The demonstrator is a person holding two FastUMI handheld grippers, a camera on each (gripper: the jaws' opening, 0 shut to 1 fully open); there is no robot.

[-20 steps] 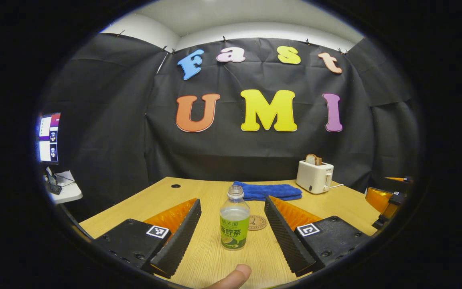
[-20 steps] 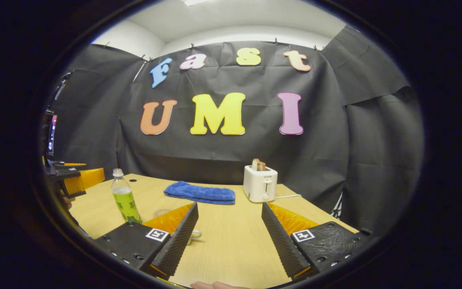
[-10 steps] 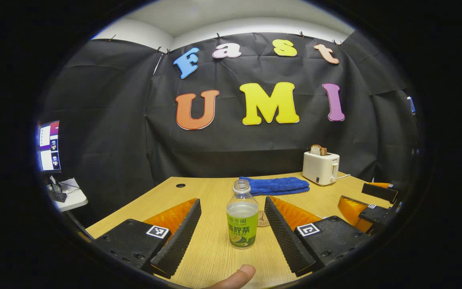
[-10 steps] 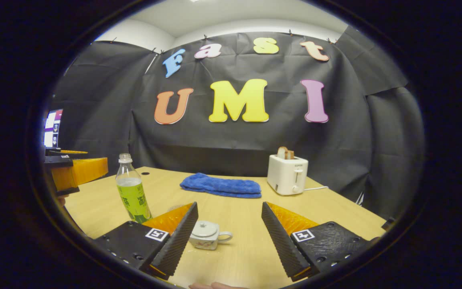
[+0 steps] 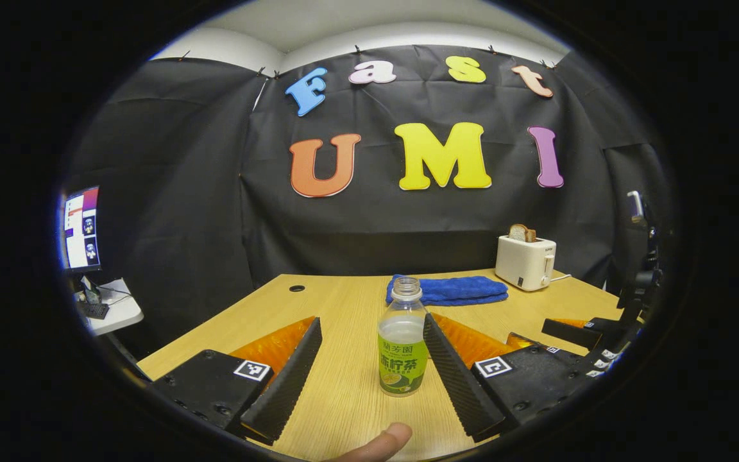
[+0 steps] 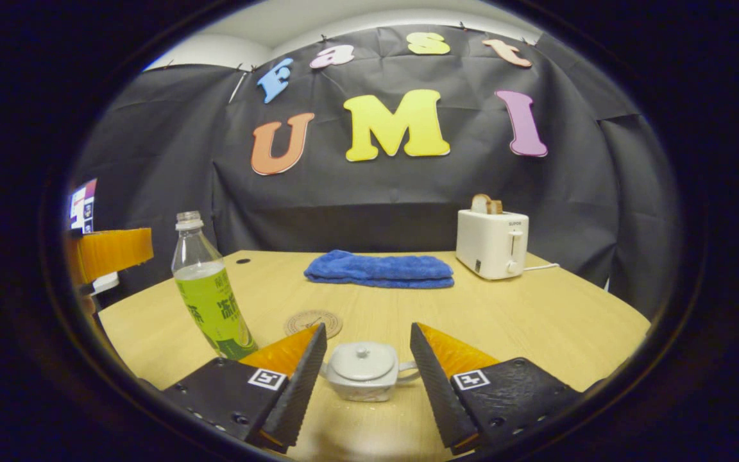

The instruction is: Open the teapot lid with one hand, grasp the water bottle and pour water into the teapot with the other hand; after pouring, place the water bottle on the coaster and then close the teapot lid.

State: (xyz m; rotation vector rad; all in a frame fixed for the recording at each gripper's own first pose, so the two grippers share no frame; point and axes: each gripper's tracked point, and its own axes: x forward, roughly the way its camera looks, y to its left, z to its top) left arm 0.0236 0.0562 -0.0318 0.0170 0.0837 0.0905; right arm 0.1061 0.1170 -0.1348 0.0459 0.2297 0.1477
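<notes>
both grippers are spread wide, nothing held. right gripper (image 6: 368,359) is lined up on the teapot (image 6: 365,380), which sits upright on the worktop (image 6: 536,321) between its fingers with the lid (image 6: 363,361) still on; handle toward the right finger, spout mostly hidden behind the left finger. left gripper (image 5: 369,366) frames the water bottle (image 5: 402,340), upright, uncapped, partly full, nearer its right finger than centred. in the right gripper view the coaster (image 6: 312,322) lies flat just behind the teapot, with the bottle to its left; blue cloth (image 6: 380,268) and toaster (image 6: 492,243) are well back, not in play. judgement: the step in hand is the lid lift. for the right side, drop lower and centre on the small knob (image 6: 361,351), not the lid rim, close gently, then lift straight up so the pot doesn't drag; the knob is small and likely glazed, so slip is the risk. park the lid clear of the opening. for the left side, shift a bit so the bottle sits mid-gap, grip on the label band below the shoulder, firm but not crushing, since an open bottle will spill if squeezed or tipped early.
</notes>
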